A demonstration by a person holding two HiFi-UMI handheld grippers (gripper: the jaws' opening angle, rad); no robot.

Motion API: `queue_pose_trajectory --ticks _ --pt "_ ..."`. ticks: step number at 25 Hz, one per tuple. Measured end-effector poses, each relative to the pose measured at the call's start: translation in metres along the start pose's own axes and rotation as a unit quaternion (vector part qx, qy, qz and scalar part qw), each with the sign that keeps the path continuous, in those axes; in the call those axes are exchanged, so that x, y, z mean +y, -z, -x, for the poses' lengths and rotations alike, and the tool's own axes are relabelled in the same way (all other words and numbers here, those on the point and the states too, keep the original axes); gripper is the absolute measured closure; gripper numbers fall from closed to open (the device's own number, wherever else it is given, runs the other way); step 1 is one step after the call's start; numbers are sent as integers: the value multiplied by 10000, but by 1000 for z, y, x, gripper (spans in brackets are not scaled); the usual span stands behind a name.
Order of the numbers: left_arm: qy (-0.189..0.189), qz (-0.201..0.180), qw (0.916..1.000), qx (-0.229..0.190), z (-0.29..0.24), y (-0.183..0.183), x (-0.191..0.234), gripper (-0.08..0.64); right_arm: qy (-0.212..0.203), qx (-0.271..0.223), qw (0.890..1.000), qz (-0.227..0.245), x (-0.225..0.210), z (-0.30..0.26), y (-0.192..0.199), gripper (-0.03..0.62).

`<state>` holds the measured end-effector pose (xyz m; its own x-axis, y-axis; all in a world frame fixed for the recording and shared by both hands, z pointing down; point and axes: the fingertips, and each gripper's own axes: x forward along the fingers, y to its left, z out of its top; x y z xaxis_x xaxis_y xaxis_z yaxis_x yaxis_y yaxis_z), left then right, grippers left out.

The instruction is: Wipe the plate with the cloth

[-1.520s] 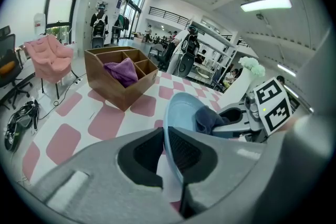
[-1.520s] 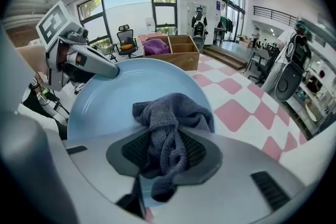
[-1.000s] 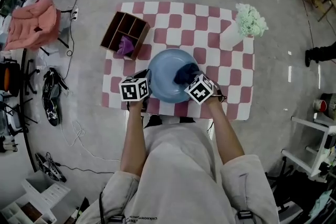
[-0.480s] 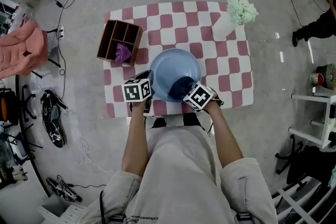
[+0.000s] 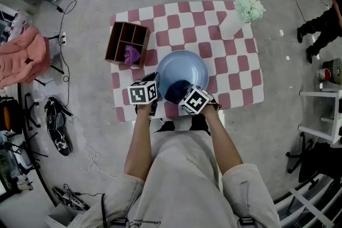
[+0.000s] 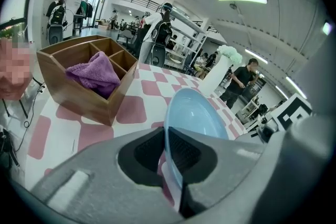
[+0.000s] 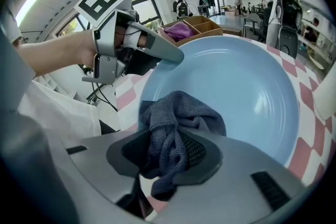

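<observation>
A light blue plate (image 5: 184, 69) rests on the checked table; its inside fills the right gripper view (image 7: 247, 92) and its rim stands edge-on in the left gripper view (image 6: 191, 113). My left gripper (image 5: 153, 94) is shut on the plate's near left rim (image 6: 167, 152). My right gripper (image 5: 181, 94) is shut on a dark blue cloth (image 5: 176, 91), which presses against the plate's near inner side (image 7: 176, 123). The left gripper (image 7: 131, 44) shows at the plate's edge in the right gripper view.
A wooden divided box (image 5: 127, 41) holding a purple cloth (image 5: 131, 53) stands at the table's left back (image 6: 94, 73). A white vase with pale green flowers (image 5: 240, 13) stands at the back right. People stand in the room beyond the table (image 6: 244, 78).
The cloth in my right gripper has slid from the plate's right side toward its near left part. The left gripper keeps its hold on the rim.
</observation>
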<state>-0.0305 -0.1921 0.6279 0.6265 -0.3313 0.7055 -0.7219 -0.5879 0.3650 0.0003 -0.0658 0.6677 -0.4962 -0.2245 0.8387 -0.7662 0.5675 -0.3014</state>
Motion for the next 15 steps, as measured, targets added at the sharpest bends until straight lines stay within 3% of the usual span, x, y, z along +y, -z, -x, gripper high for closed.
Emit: queue_pose_trajectory --ticks 10,15 --pt "129 -179 9997 43 -3 -5 1 531 147 -567 9982 98 1 -12 -67 459" --pt "199 -83 9997 73 -4 -4 7 531 134 -579 9982 63 -4 -2 -75 459"
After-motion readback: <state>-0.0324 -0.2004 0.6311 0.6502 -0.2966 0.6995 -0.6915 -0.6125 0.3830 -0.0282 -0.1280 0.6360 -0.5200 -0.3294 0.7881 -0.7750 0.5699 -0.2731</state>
